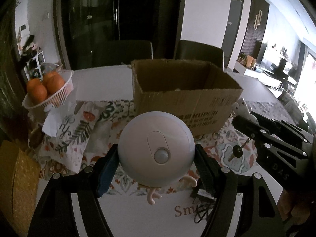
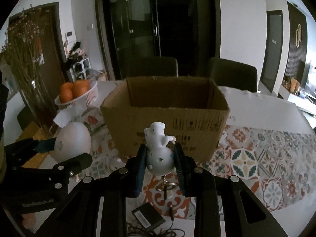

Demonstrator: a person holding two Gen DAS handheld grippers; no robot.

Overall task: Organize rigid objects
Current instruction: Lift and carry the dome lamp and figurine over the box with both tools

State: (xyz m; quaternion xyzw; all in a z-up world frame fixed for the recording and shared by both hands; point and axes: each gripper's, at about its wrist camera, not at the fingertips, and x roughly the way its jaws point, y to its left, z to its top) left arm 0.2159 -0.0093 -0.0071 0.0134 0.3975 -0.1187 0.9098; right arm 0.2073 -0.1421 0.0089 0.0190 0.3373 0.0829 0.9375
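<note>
White lamp between tilted fingers

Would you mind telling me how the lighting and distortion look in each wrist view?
Left wrist view: dim indoors, windows at right blown out, strong fisheye bending; the round sensor light is sharp. Right wrist view: equally dim, edges curved and vignetted, the cardboard box slightly soft.

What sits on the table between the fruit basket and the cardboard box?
Only patterned tablecloth and a white tissue lie between the fruit basket and cardboard box, in the right wrist view.
</note>
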